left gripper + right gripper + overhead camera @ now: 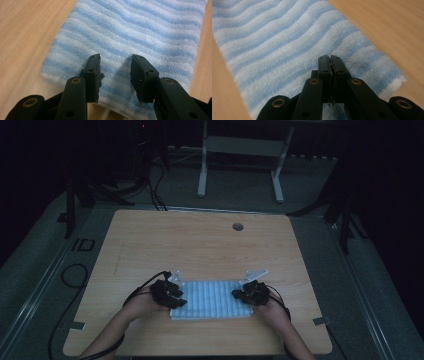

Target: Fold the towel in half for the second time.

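While both hands rest low over the near part of the wooden table (200, 245), a folded towel (210, 299) striped in pale blue and white lies flat between them, its long sides running from one gripper to the other. At the towel's left end sits the left gripper (176, 298), seen from above as a dark shape with a grey plate behind it and a cable looping back along the forearm. In the left gripper view its two black jaws stand partly apart over the towel's (130, 37) short edge, with striped cloth showing in the gap between them and nothing pinched; the towel stretches away ahead of the jaws, and bare wood lies to either side of it. At the opposite end sits the right gripper (241, 295), likewise dark, with its own grey plate and cable. In the right gripper view its jaws are pressed fully together, pad against pad, just above the towel (274, 42) near its corner; whether a thin fold or thread of cloth is caught between them cannot be told. Beyond both grippers the tabletop runs on to a small round hole (238, 226) near its far edge.
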Available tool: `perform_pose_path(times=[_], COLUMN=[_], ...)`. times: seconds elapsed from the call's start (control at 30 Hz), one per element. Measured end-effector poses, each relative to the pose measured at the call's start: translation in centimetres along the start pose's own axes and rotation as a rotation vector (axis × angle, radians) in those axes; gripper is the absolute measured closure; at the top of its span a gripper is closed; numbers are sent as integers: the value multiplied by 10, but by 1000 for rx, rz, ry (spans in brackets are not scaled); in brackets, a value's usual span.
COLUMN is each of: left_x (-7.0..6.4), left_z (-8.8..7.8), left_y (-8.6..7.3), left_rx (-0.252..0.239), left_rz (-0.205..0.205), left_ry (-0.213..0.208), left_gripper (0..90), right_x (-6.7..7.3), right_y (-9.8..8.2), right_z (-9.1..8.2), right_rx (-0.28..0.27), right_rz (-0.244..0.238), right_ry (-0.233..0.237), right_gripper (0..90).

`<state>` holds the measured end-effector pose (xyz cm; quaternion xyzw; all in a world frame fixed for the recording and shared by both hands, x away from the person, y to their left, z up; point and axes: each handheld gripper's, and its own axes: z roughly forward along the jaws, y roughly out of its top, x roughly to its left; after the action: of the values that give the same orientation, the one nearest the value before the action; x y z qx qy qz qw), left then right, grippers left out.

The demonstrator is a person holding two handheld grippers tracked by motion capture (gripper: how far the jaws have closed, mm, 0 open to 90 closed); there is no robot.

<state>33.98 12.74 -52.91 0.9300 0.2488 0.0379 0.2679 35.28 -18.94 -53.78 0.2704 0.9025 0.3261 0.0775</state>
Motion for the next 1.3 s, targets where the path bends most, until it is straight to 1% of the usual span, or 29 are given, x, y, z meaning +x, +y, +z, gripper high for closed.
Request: perform_pose_path(times=[0.03, 0.07, 0.13, 0.2, 0.27, 0.33, 0.37, 0.43, 0.47, 0.57, 0.63, 0.67, 0.77, 0.83, 0.87, 0.9, 0.97, 1.0, 1.03, 1.07, 1.1, 1.13, 1.17, 1.2, 1.23, 1.27, 1.3], left_x=[4, 8, 15, 22, 29, 36, 39, 45, 48, 55, 58, 59, 60, 60, 60, 60, 58, 56, 55, 53, 52, 51, 50, 50, 49, 48, 47], left_z=[1, 1, 3, 4, 6, 7, 8, 8, 9, 10, 11, 11, 12, 11, 10, 9, 4, 2, 0, -1, -2, -3, -4, -5, -6, -7, -7], left_y=[2, 4, 8, 11, 13, 15, 16, 19, 20, 24, 27, 28, 30, 29, 29, 29, 29, 29, 30, 30, 31, 32, 32, 32, 31, 30, 30], left_rx=[8, 9, 11, 10, 6, -5, -6, -2, 1, 10, 15, 17, 22, 13, 7, -3, -34, -47, -64, -73, -80, -92, -95, -107, -128, -135, -142], left_rz=[-1, -7, -8, -10, -22, -25, -33, -22, -28, -24, -31, -31, -29, -41, -50, -56, -71, -71, -79, -79, -81, -86, -99, -111, -114, -101, -106], left_ry=[-5, -11, -3, -4, -5, -5, -11, -5, -5, 3, 11, 7, 12, 7, -2, 3, -1, 3, -4, -17, -12, -15, -22, -17, -35, -41, -19], left_gripper=[603, 603, 603, 603, 603, 603, 603, 603, 603, 603, 603, 603, 603, 599, 580, 558, 478, 473, 461, 429, 414, 410, 388, 358, 314, 258, 235], right_x=[-4, -8, -15, -23, -31, -37, -40, -44, -47, -52, -56, -58, -61, -61, -60, -60, -57, -56, -55, -54, -53, -52, -51, -50, -49, -47, -46], right_y=[2, 5, 10, 16, 21, 25, 27, 30, 32, 36, 38, 39, 40, 41, 42, 42, 43, 43, 43, 43, 44, 43, 43, 43, 42, 41, 40], right_z=[2, 4, 7, 10, 14, 16, 17, 20, 21, 24, 25, 26, 27, 25, 24, 21, 15, 12, 9, 7, 6, 5, 3, 2, 1, 0, -1], right_rx=[0, 2, 4, 12, 18, 25, 27, 29, 30, 33, 34, 33, 31, 32, 29, 21, -8, -24, -43, -51, -48, -58, -70, -78, -88, -106, -117], right_rz=[1, 12, 21, 37, 44, 43, 46, 46, 49, 65, 76, 83, 95, 93, 99, 101, 94, 93, 88, 85, 87, 89, 93, 96, 91, 85, 81], right_ry=[3, 4, 4, 6, 8, 7, 10, 5, 7, 1, 3, 6, 8, 5, 7, 17, 28, 39, 57, 62, 61, 48, 44, 43, 44, 36, 16], right_gripper=[873, 873, 873, 873, 873, 873, 873, 873, 873, 873, 871, 870, 864, 831, 788, 725, 610, 534, 472, 416, 353, 296, 258, 181, 107, 119, 112])
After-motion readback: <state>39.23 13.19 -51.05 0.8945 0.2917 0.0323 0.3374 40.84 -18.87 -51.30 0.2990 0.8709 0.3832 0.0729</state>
